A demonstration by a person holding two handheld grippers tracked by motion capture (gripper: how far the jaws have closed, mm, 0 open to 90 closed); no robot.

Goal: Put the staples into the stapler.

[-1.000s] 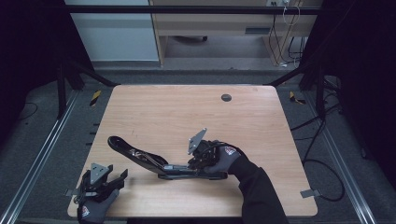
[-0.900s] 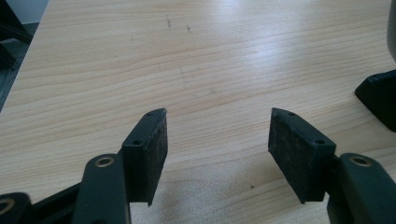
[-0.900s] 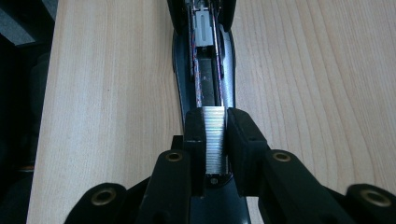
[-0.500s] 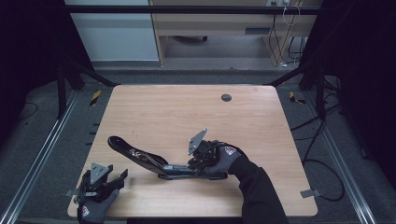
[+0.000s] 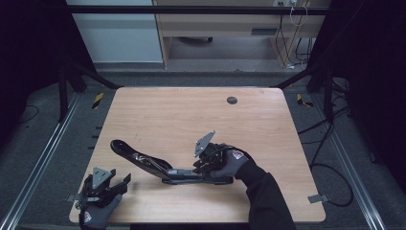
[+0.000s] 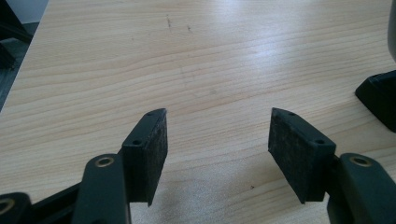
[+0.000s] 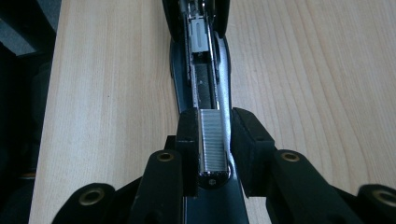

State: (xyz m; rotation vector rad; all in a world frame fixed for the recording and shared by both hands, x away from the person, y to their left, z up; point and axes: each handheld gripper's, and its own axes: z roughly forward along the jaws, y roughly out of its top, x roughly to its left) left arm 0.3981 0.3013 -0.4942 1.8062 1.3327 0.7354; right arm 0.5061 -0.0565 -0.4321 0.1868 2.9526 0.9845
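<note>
Beside the right claw (image 5: 205,163), only the opened stapler (image 5: 143,160) occupies the table (image 5: 167,110).

A light wooden table (image 5: 158,115) stands on grey carpet (image 5: 43,143). At twelve o'clock sits a wooden desk (image 5: 215,28); cables (image 5: 330,163) trail at three o'clock.

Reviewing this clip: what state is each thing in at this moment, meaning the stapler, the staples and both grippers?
Stapler: swung open on the table, magazine channel exposed.
Staple strip: lying in the near end of the magazine channel.
Right gripper: jaws have just been opening, with the staple strip between them; cannot tell whether the pads press it.
Left gripper: open, nothing between the jaws, low over the table.
</note>
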